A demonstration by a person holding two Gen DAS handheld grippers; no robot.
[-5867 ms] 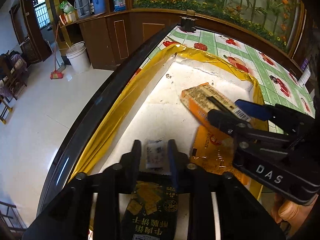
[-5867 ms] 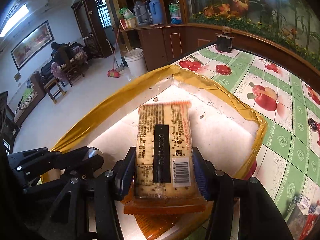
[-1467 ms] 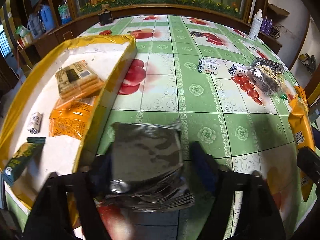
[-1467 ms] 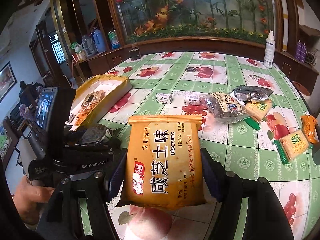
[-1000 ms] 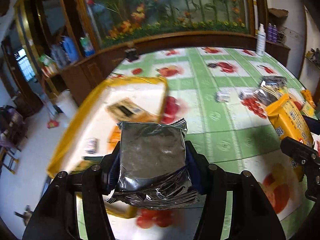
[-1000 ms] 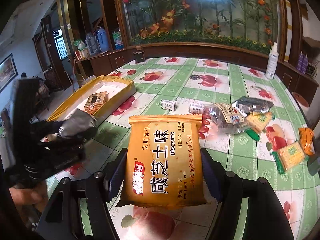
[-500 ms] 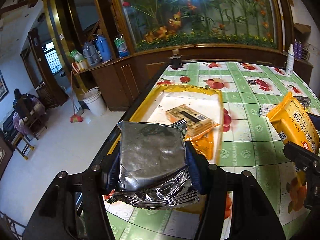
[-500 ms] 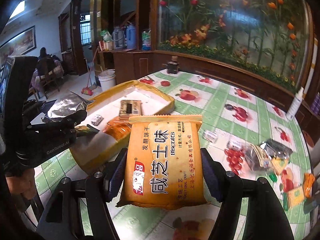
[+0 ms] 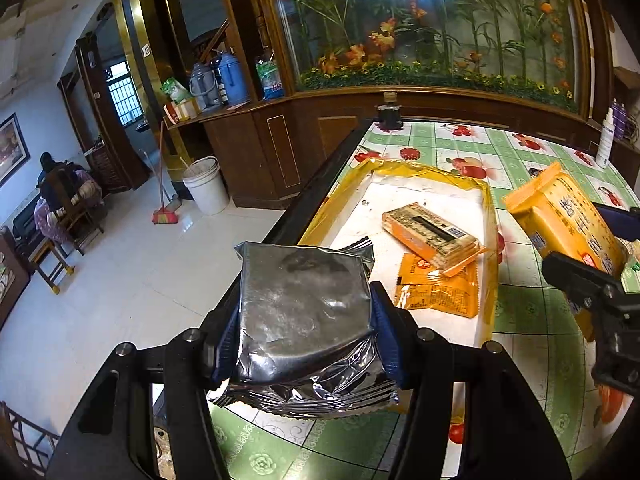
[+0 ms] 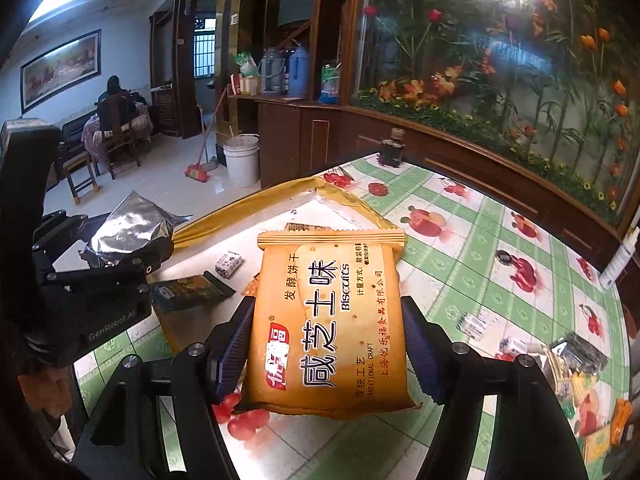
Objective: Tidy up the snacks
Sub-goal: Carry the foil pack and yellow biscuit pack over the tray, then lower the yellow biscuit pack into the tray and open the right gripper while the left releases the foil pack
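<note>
My left gripper is shut on a silver foil packet, held above the near left corner of the yellow-rimmed tray. My right gripper is shut on an orange biscuit packet, hovering over the near right side of the tray. In the tray lie a striped cracker pack, an orange sachet, a small white packet and a dark green packet. The left wrist view shows the biscuit packet at the right edge.
Loose snacks and two small white boxes lie on the green fruit-pattern tablecloth to the right. A dark jar stands at the far corner. The table's dark edge drops to the floor, where a white bucket stands.
Both grippers have swung left from the middle of the table to the tray, each still holding its packet. The tray now lies just ahead of both.
</note>
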